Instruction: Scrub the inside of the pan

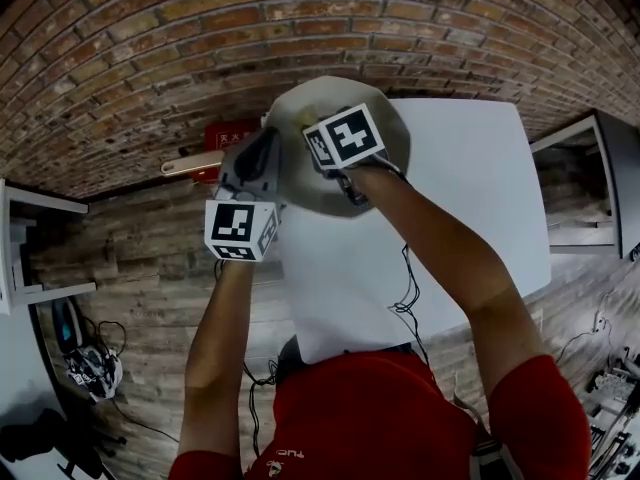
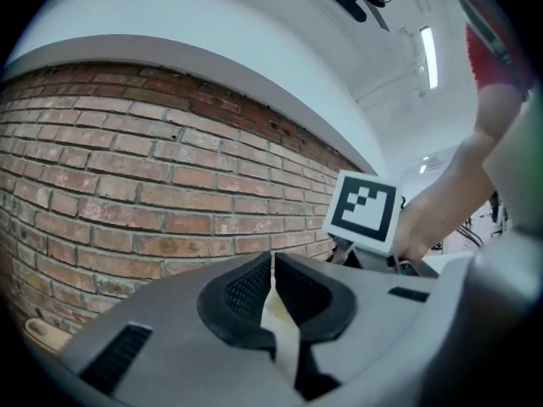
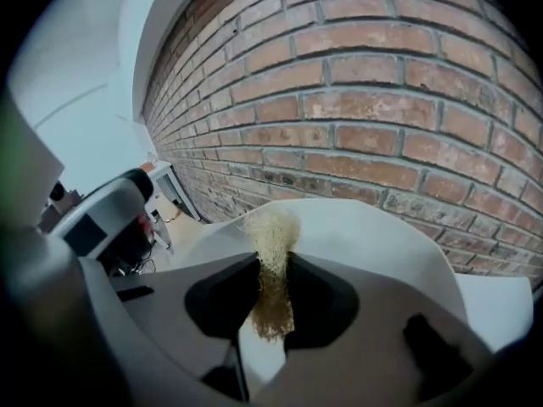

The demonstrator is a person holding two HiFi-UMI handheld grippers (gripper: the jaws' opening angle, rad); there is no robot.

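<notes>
A pale grey pan (image 1: 385,108) with a wooden handle (image 1: 188,164) sits at the far end of the white table (image 1: 470,188), close to the brick wall. My left gripper (image 2: 273,288) is shut on the pan's thin cream rim (image 2: 275,312), on the handle side. My right gripper (image 3: 271,291) is shut on a tan fibre scrubber (image 3: 271,248), whose frayed tip sticks out over the pan's pale inside (image 3: 365,236). In the head view the right gripper's marker cube (image 1: 345,138) hangs over the pan and hides its jaws.
The brick wall (image 1: 300,28) rises right behind the pan. A red object (image 1: 228,133) lies by the pan handle. White shelving (image 1: 30,258) stands at the left over a wooden floor with cables (image 1: 90,363). The table's near half (image 1: 350,298) lies under my arms.
</notes>
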